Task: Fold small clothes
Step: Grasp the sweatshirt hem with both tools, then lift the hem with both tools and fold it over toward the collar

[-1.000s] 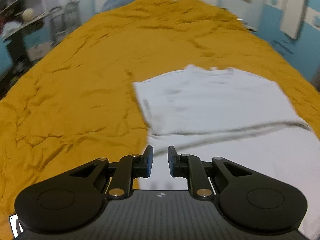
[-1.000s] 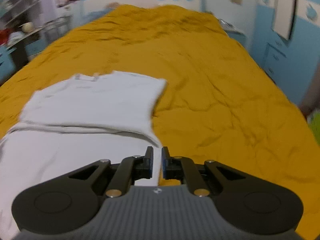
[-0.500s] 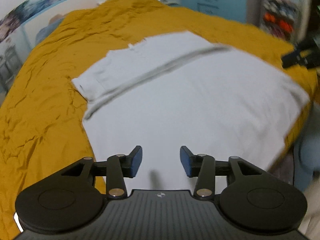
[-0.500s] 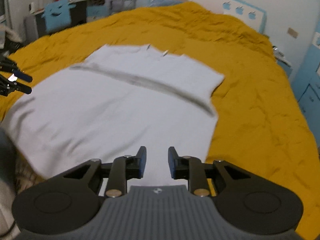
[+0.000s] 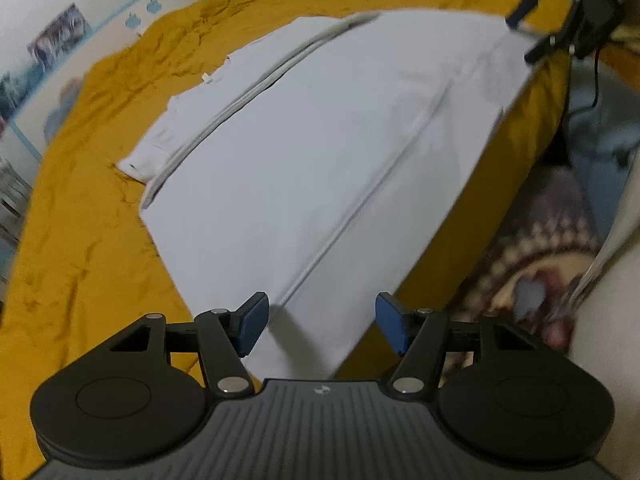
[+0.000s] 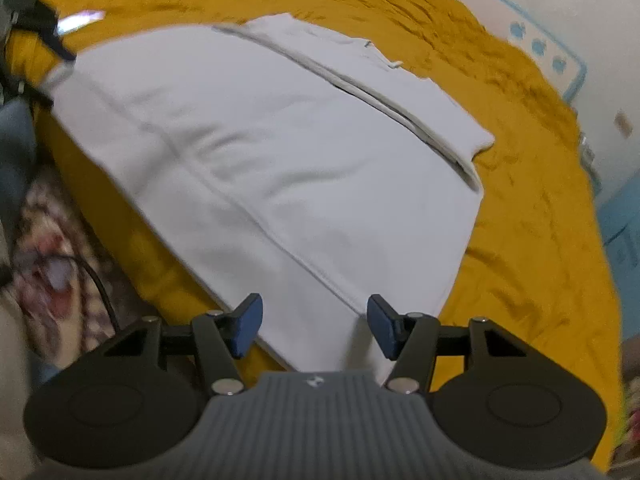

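A white T-shirt (image 5: 304, 140) lies flat on a mustard-yellow bedspread (image 5: 80, 260), with its sleeves folded in and its hem toward the bed's near edge. My left gripper (image 5: 322, 324) hovers over one hem corner. Its jaws are opening, the blue pads clear of the cloth and nothing gripped. In the right wrist view the shirt (image 6: 280, 152) fills the middle. My right gripper (image 6: 315, 326) hangs over the other hem corner, jaws opening too, pads clear of the cloth. Each view shows the other gripper, blurred, at the far hem corner: the right gripper (image 5: 556, 20), the left gripper (image 6: 44, 28).
The bedspread (image 6: 540, 240) runs on beyond the shirt to a white headboard with blue apple shapes (image 5: 152, 4). A patterned rug (image 5: 540, 280) lies on the floor past the bed's near edge, with a black cable (image 6: 100, 280) across it.
Both grippers have rolled and swung down to the shirt's hem corners near the bed edge. Their jaws went from almost shut to wide apart.
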The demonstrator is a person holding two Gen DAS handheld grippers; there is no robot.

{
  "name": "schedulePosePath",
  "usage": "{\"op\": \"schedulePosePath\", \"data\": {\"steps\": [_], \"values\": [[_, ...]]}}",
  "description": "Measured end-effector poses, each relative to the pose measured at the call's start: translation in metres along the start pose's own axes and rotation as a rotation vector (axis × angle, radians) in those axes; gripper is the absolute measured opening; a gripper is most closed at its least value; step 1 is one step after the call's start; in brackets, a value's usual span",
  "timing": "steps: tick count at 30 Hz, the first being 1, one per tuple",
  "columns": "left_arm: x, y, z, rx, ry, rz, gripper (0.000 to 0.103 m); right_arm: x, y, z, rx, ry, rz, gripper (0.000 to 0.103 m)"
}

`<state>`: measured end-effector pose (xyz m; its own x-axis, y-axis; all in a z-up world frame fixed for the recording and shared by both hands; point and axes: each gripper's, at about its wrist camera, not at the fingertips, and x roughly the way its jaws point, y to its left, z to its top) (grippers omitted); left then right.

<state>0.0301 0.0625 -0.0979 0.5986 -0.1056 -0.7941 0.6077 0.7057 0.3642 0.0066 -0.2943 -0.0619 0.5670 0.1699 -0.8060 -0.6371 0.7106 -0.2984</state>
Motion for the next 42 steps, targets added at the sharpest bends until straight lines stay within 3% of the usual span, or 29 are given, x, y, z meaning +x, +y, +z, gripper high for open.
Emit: {"op": "schedulePosePath", "data": {"steps": [10,15,18,19,22,23,25,30,36,42], "values": [[0.022,-0.046,-0.03,0.298,0.044,0.229,0.077,0.017,0.026,-0.021,-0.243,0.051,-0.108,0.063],[0.034,-0.051,-0.034,0.344,0.065,0.288,0.076,0.026,0.032,-0.024,-0.305,0.06,-0.141,0.061],[0.031,-0.046,-0.028,0.299,0.077,0.274,0.059,0.027,0.028,-0.021,-0.297,0.059,-0.147,0.048],[0.027,-0.043,-0.026,0.273,0.067,0.266,0.055,0.025,0.027,-0.021,-0.296,0.056,-0.148,0.038],[0.012,-0.029,-0.022,0.19,0.037,0.232,0.025,0.014,0.021,-0.02,-0.267,0.038,-0.142,0.011],[0.007,-0.025,-0.019,0.159,0.031,0.22,0.009,0.01,0.019,-0.019,-0.253,0.03,-0.139,0.005],[-0.003,-0.017,-0.013,0.097,0.015,0.215,0.006,0.001,0.017,-0.017,-0.222,0.012,-0.141,0.0],[-0.028,0.007,0.005,-0.044,-0.063,0.238,0.005,-0.019,0.003,-0.004,-0.161,-0.054,-0.184,0.0],[-0.046,0.035,0.039,-0.098,-0.143,0.295,0.004,-0.049,-0.019,0.03,-0.08,-0.172,-0.277,0.0],[-0.053,0.089,0.081,-0.158,-0.234,0.354,0.005,-0.065,-0.045,0.08,-0.136,-0.273,-0.4,0.0]]}}
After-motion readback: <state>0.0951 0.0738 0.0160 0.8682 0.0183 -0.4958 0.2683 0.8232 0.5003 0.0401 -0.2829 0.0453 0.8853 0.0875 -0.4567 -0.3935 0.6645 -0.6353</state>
